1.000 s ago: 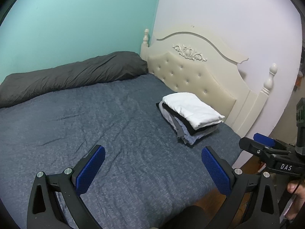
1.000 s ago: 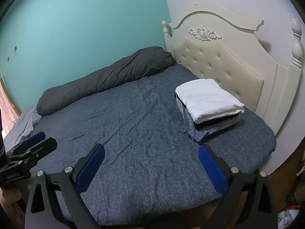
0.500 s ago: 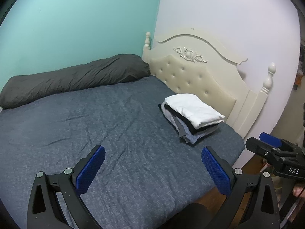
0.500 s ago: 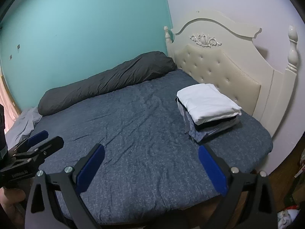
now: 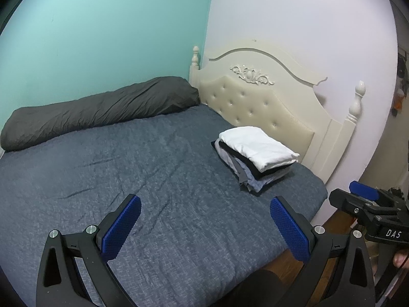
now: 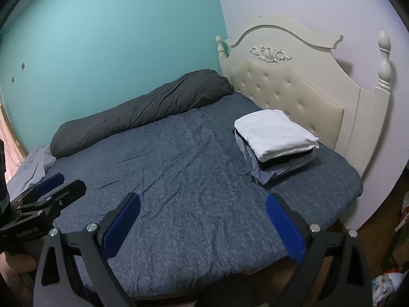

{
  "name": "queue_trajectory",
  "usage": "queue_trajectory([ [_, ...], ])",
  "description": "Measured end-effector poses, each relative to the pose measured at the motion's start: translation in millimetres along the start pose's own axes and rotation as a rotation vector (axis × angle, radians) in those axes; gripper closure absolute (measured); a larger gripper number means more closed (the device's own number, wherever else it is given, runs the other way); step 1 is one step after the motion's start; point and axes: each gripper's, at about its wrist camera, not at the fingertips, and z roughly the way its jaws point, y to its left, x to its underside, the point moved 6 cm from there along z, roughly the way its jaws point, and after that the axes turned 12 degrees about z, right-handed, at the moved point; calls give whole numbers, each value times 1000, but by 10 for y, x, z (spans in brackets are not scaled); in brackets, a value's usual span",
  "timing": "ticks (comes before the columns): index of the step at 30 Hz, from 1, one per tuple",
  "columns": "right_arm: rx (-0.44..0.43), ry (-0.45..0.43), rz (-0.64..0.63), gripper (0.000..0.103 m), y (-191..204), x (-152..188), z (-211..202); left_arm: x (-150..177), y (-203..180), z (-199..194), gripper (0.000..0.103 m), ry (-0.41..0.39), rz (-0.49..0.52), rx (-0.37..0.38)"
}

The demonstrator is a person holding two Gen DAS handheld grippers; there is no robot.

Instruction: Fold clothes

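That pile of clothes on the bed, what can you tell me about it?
The pile of clothes is a neat stack of folded garments on the blue bedspread, near the cream headboard. A white piece lies on top, then a black layer, then grey and pale blue ones, the lowest sticking out unevenly. It looks like soft cloth. Neither claw touches it.

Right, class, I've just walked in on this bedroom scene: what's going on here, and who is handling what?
A person holds a two-finger gripper in each hand above a bed with a dark blue cover. The left gripper and right gripper are both open and hold nothing. A stack of folded clothes, white garment on top, sits near the cream headboard. A dark grey rolled duvet lies along the teal wall. No unfolded garment lies on the cover itself.
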Motion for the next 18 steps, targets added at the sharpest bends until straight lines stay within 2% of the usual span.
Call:
queue_trajectory([
  [18,14,-15,22,3,-33,109,-171,29,-89,-98,0,-3,30,-8],
])
